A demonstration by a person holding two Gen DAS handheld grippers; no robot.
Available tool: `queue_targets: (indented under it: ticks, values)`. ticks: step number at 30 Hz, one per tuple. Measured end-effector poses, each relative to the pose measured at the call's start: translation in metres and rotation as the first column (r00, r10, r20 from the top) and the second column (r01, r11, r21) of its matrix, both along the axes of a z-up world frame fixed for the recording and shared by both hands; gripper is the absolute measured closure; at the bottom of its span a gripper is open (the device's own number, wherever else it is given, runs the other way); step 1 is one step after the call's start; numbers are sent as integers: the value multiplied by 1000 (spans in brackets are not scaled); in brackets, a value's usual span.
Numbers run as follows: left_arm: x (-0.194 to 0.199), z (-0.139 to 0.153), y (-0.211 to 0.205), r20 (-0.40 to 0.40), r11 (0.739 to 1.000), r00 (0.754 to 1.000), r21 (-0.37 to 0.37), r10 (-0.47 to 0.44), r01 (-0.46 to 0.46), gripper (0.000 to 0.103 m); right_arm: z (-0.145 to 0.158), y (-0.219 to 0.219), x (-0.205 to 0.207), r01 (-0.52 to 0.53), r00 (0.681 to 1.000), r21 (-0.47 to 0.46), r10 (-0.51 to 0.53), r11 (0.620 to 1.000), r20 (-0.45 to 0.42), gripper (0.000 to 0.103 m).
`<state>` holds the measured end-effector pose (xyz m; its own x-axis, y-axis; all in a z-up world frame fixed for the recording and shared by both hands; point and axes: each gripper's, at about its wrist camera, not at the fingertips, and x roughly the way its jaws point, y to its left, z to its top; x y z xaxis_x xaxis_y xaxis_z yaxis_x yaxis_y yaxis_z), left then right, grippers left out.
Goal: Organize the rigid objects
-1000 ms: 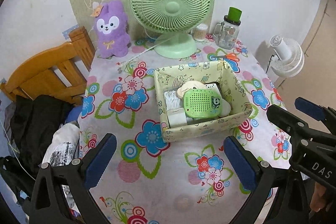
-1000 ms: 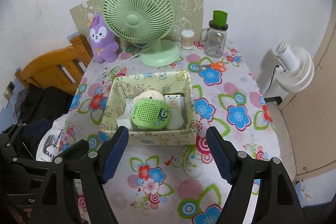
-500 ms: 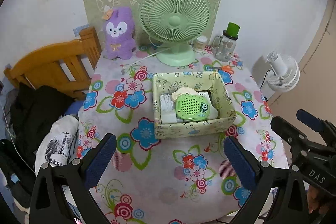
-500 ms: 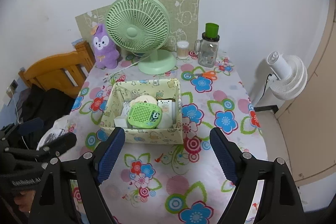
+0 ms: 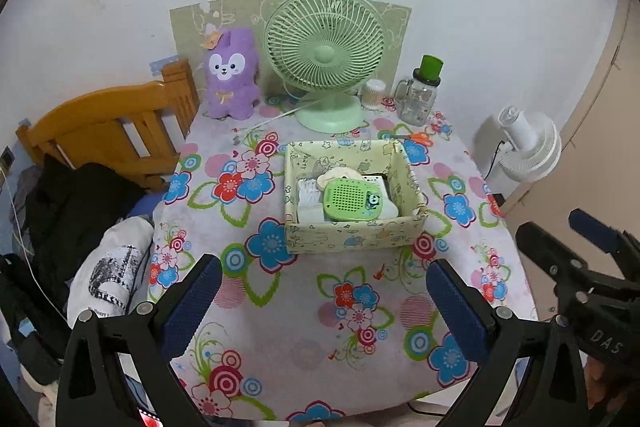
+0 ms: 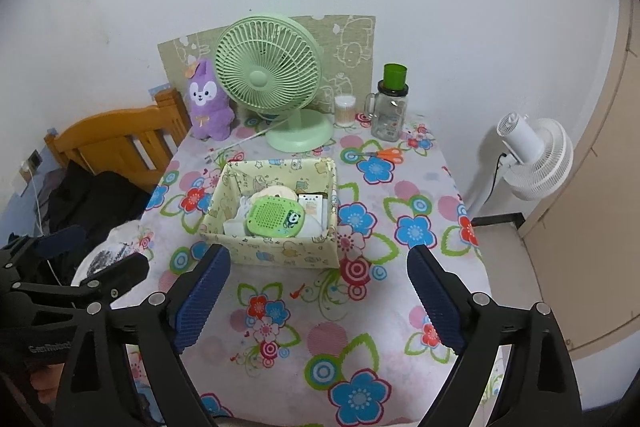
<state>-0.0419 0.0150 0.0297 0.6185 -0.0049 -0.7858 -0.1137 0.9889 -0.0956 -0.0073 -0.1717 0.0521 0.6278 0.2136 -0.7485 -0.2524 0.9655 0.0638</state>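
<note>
A pale yellow patterned box (image 5: 352, 237) (image 6: 276, 251) stands in the middle of the flowered table. Inside it lie a green perforated gadget with a panda sticker (image 5: 352, 201) (image 6: 276, 217), a round cream disc (image 6: 274, 193) and white items. My left gripper (image 5: 324, 301) hangs open above the table's near part, short of the box, nothing between its fingers. My right gripper (image 6: 316, 301) is likewise back from the box with its jaws opening wide and nothing between them. Each gripper shows at the edge of the other's view.
At the back stand a green desk fan (image 5: 326, 59), a purple plush (image 5: 232, 75), a swab jar (image 6: 345, 111) and a glass mug with a green lid (image 6: 390, 107). Orange scissors (image 6: 386, 154) lie nearby. A wooden chair (image 5: 108, 131) with clothes is left, a white fan (image 6: 532, 157) right.
Both grippers have pulled back and up from the box, so more of the table shows. The right gripper's fingers have spread wider apart.
</note>
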Motion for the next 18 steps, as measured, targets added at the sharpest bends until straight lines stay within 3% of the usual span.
queue_targets:
  ticks: [18]
  values:
    - [-14, 2, -7, 22, 1000, 1000, 22, 11, -11, 0, 4, -6, -15, 38, 999, -14, -38, 999, 15, 9]
